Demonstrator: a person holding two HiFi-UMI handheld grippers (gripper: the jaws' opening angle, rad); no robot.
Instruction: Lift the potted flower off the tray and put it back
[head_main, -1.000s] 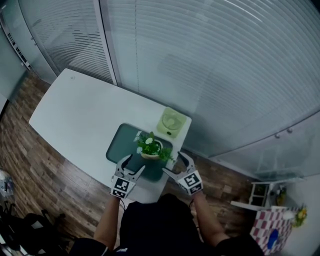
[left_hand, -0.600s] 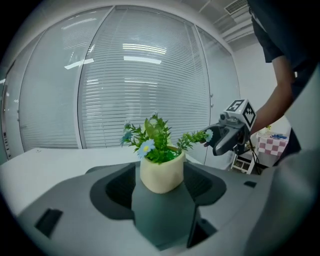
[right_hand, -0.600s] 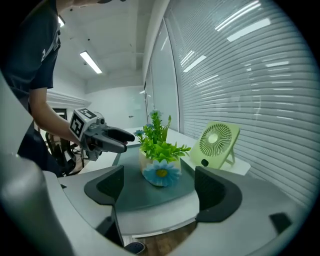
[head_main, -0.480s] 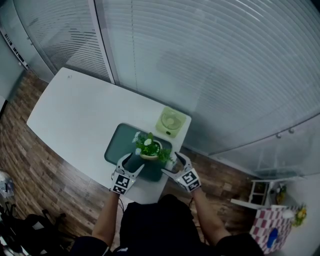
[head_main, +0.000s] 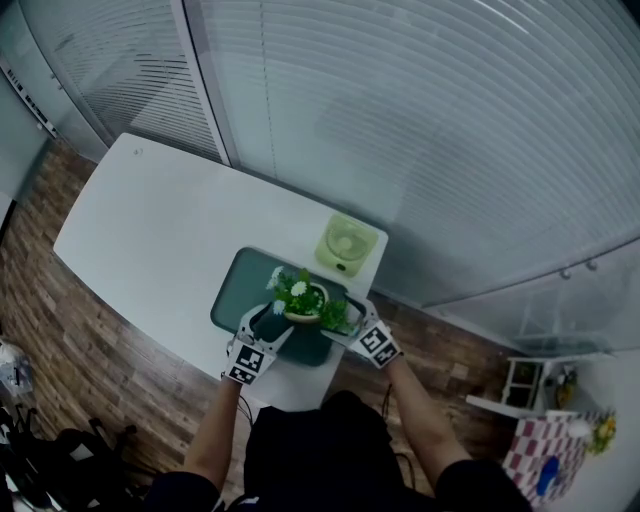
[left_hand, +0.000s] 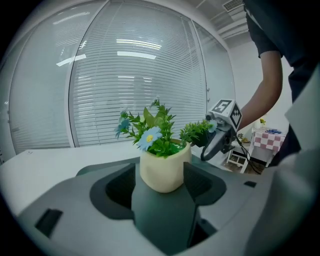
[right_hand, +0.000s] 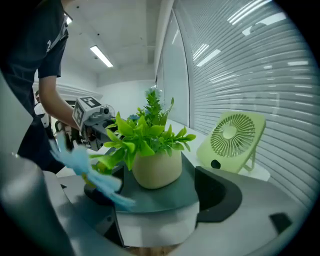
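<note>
White tabletop (head_main: 150, 230) before slatted glass walls, bearing a dark green rectangular tray (head_main: 232, 290) with the cream-potted flower plant (head_main: 303, 298) upright on it, pale green desk fan (head_main: 345, 245) at its 1 o'clock, left gripper (head_main: 270, 322) at 7 and right gripper (head_main: 343, 318) at 4, both spread wide, gripping nothing.

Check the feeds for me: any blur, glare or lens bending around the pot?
Head view: evenly lit, the potted flower small, blinds bent by the lens. Left gripper view: potted flower sharp, dark fisheye corners, lamp glare on the blinds. Right gripper view: potted flower sharp, but a blue flower near the lens is smeared out of focus.
</note>
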